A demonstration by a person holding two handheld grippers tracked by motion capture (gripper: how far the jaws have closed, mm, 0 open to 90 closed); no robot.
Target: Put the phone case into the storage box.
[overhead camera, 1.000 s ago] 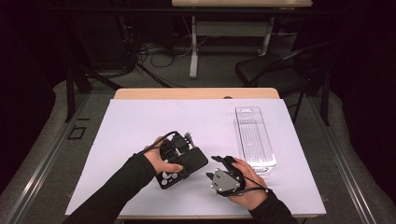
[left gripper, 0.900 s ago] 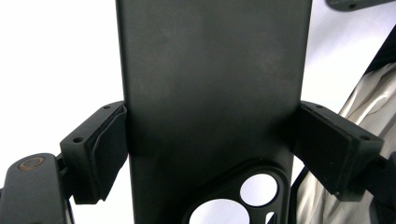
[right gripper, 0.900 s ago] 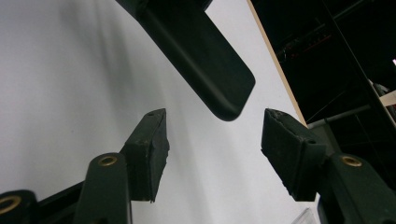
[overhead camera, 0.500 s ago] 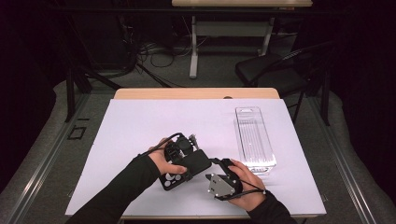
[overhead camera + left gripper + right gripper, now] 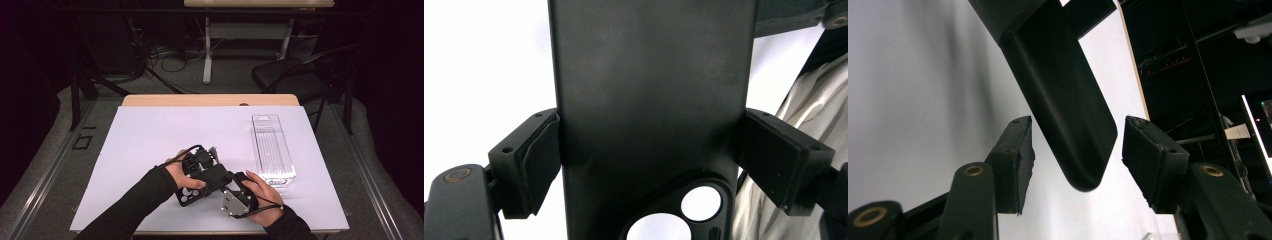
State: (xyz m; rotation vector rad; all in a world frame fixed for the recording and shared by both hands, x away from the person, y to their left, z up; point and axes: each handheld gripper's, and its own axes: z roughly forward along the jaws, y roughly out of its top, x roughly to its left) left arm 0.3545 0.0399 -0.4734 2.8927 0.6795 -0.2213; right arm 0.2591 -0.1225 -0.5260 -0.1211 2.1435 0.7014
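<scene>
Jaws of the left gripper (image 5: 649, 160) clamp the black phone case (image 5: 651, 100) by its sides, offering its end to the right gripper (image 5: 1075, 155), whose jaws gape around it untouched.

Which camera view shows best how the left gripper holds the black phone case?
The left gripper view: both pads press the black phone case at its edges. The high view shows it small; the right gripper view shows its free end.
</scene>
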